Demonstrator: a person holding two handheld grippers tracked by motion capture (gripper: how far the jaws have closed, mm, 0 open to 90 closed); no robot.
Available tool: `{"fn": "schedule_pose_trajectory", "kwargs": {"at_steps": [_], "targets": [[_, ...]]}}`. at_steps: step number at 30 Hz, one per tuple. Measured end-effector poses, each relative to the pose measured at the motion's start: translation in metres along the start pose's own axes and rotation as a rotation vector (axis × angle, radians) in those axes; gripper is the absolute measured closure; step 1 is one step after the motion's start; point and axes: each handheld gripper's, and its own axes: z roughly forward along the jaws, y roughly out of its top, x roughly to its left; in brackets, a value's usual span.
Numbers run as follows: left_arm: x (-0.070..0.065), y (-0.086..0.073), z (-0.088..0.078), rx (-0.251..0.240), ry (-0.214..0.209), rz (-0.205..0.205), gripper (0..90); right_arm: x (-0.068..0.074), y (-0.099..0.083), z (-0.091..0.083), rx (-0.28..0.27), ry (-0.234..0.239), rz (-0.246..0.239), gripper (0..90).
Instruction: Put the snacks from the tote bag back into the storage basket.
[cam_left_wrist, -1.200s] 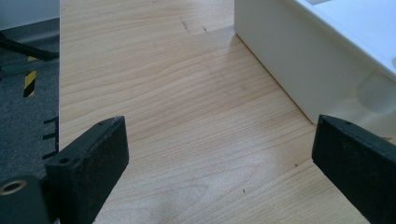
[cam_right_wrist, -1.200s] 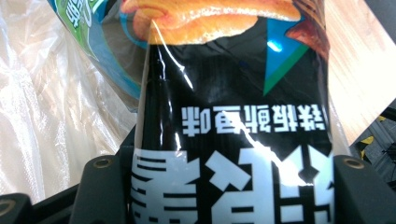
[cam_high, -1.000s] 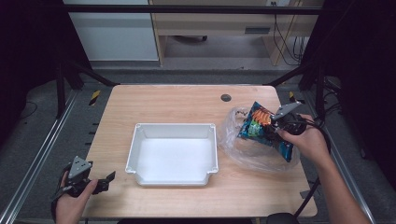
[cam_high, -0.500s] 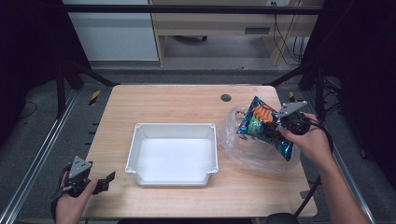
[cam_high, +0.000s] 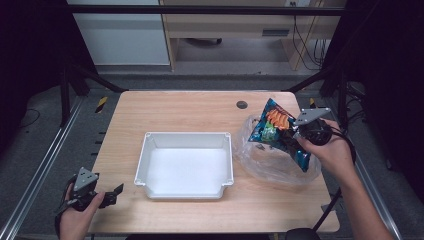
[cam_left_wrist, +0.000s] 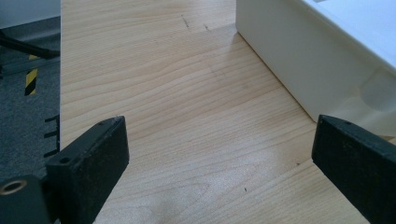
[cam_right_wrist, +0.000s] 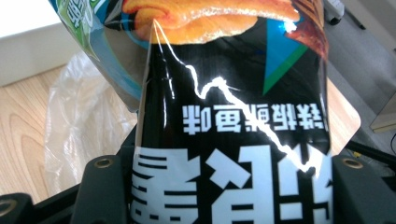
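Observation:
My right gripper (cam_high: 295, 136) is shut on a glossy snack bag (cam_high: 276, 129), blue and black with orange food pictured, and holds it lifted over a crumpled clear plastic bag (cam_high: 272, 162) at the table's right side. In the right gripper view the snack bag (cam_right_wrist: 224, 107) stands between the two black jaws and hides the gap. A white rectangular tray (cam_high: 185, 164) sits in the middle of the wooden table (cam_high: 175, 112). My left gripper (cam_high: 112, 195) rests at the table's front left corner, open and holding nothing; its view shows bare wood and the tray's side wall (cam_left_wrist: 299, 60).
A small dark round spot (cam_high: 242, 104) lies on the table near its far edge. Metal frame rails (cam_high: 35, 175) run along the table's left side, and a black cable (cam_high: 327, 210) trails from the right hand. Cabinets stand beyond the far edge.
The right gripper has lifted the snack bag higher out of the clear plastic bag and tipped it more upright. The left gripper has stayed where it was.

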Motion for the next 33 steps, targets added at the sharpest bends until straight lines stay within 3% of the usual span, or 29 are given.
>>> {"fn": "schedule_pose_trajectory", "kwargs": {"at_steps": [14, 33], "targets": [[0.000, 0.000, 0.000, -0.003, 0.000, -0.003, 3.8, 0.013, 0.020, -0.005, -0.030, 0.006, -0.039, 40.1], [-0.001, 0.000, 0.000, 0.000, 0.000, 0.004, 3.8, 0.039, 0.050, -0.002, -0.052, 0.028, -0.132, 40.1]]}}
